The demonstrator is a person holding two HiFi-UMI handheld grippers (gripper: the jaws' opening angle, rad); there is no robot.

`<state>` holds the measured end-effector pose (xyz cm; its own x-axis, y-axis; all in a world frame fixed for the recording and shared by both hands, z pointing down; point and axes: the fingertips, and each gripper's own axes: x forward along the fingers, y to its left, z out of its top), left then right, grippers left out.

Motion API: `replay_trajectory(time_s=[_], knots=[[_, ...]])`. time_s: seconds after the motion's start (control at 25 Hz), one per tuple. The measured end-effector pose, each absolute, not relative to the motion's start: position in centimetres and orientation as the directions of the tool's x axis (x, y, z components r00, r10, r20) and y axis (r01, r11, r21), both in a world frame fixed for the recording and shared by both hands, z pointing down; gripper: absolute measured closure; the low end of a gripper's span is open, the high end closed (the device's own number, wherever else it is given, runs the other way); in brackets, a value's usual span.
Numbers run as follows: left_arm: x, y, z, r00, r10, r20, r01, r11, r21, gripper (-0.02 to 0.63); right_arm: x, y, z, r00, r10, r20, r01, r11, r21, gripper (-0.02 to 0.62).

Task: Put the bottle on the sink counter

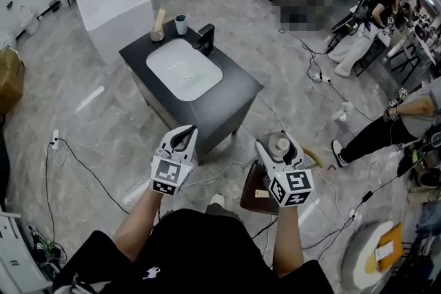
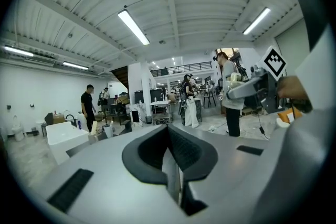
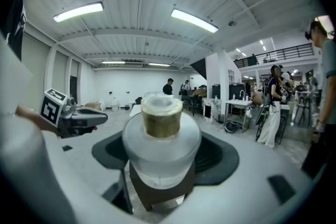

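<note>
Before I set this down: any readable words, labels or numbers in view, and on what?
No readable words or numbers anywhere.
Frosted clear bottle with gold neck band: no label visible.
Left gripper and right gripper: cubes carry black-and-white square patterns, not text.
Pale tag below the right gripper: too small to read.

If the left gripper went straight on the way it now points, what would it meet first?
Probably nothing near. The left gripper, jaws shut and empty, points about level across the room; the black sink cabinet with a white basin seems to lie left of that line. Farther depth is unclear.
</note>
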<state>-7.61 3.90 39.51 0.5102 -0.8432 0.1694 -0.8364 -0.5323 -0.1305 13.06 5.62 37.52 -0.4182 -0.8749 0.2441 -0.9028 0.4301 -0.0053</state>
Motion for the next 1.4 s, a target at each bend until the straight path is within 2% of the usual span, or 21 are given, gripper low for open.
replay_trajectory(time_s=[0.84, 1.4], knots=[[-1.8, -1.8, 40.5, 0.433, -0.879, 0.201, -0.874, -0.464, -0.144, 0.604, 17.1, -1.5, 38.6, -0.548, -0.801, 0.241, -0.829, 0.557, -0.036, 0.261], [-2.2, -8.4, 42.5, 0.463, -0.852, 0.244, -0.859, -0.499, -0.114, 0.604, 15.8, -7.2, 40.8, -0.532, -0.799, 0.282, -0.841, 0.538, -0.060, 0.261]])
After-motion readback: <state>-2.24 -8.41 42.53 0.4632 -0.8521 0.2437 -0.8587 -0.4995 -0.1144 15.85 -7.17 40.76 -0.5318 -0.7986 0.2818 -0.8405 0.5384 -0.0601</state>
